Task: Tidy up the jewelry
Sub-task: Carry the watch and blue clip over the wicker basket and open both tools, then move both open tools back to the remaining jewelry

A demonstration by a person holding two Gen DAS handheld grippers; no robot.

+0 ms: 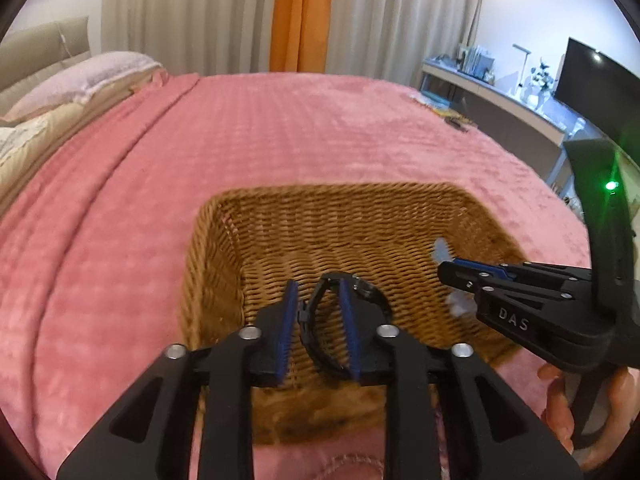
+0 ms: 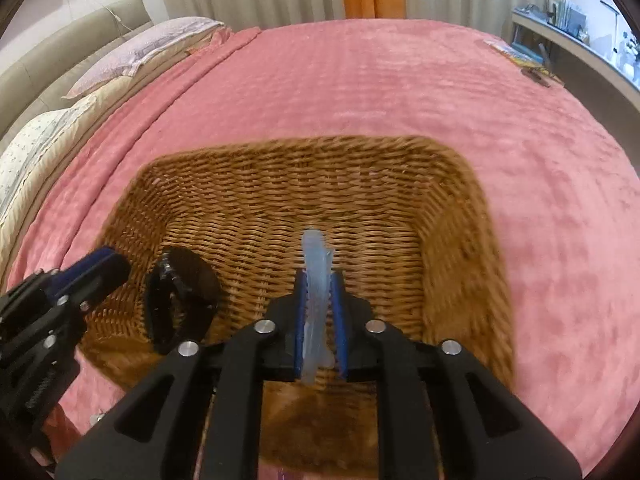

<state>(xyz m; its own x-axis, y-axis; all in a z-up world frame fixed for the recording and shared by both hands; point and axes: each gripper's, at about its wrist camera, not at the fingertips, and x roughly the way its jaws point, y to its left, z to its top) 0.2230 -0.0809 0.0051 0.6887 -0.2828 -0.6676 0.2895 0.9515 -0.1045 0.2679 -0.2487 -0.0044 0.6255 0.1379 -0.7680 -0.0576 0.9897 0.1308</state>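
Note:
A brown wicker basket (image 1: 320,216) (image 2: 304,184) sits on the pink bedspread. My left gripper (image 1: 318,292) hangs over the basket with its jaws apart; a black watch (image 1: 320,320) sits between them, its strap loop against the right pad. The watch also shows in the right wrist view (image 2: 180,292), beside the left gripper's fingers (image 2: 96,268). My right gripper (image 2: 318,280) is shut on a pale blue translucent watch strap (image 2: 316,264) above the basket floor. In the left wrist view the right gripper (image 1: 452,272) reaches in from the right with the pale strap (image 1: 440,250) at its tip.
The pink bedspread (image 1: 280,128) covers the bed around the basket. Pillows (image 2: 132,52) lie at the far left. A desk (image 1: 500,100) with a monitor stands at the right. A flat colourful item (image 2: 520,56) lies at the bed's far right edge.

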